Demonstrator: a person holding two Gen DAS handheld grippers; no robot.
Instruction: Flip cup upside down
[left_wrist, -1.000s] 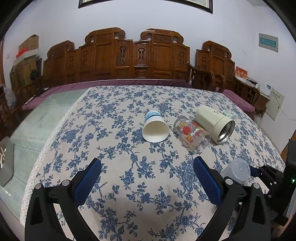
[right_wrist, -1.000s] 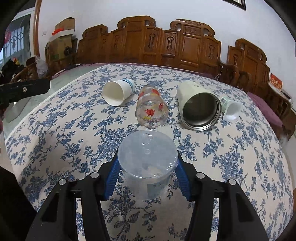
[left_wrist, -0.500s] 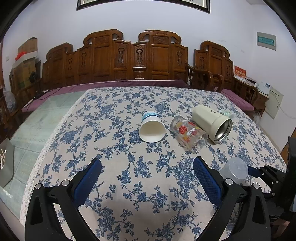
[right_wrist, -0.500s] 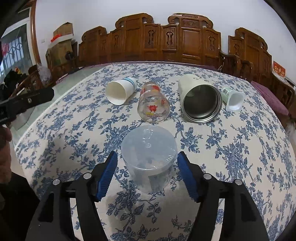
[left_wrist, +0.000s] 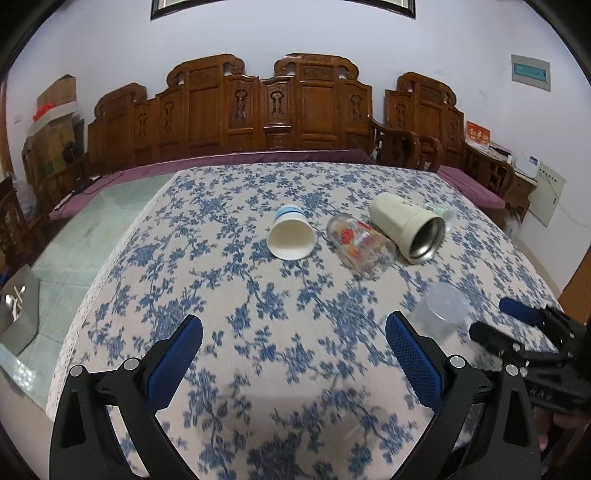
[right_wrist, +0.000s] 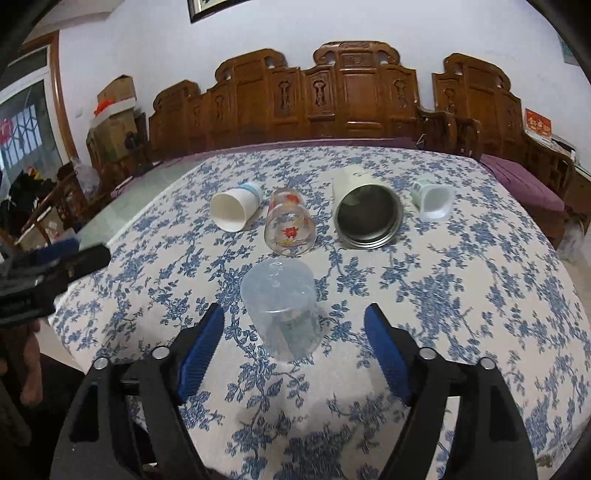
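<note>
A clear plastic cup (right_wrist: 282, 306) stands upside down on the blue-flowered tablecloth (right_wrist: 461, 295), just ahead of my right gripper (right_wrist: 293, 343). That gripper is open, its blue pads apart from the cup on both sides. The cup also shows in the left wrist view (left_wrist: 441, 312), at the right. My left gripper (left_wrist: 293, 360) is open and empty above the near part of the cloth. The right gripper shows there at the right edge (left_wrist: 524, 332).
Lying on their sides further back: a white paper cup (right_wrist: 234, 210), a printed glass (right_wrist: 290, 227), a cream steel-lined tumbler (right_wrist: 365, 210) and a small green-white cup (right_wrist: 432, 201). Carved wooden benches (right_wrist: 351, 99) stand behind the table. The left gripper shows at the left edge (right_wrist: 48, 273).
My right gripper opened, let go of the clear cup and drew back; the cup now stands alone upside down. The left gripper rose and pulled back slightly.
</note>
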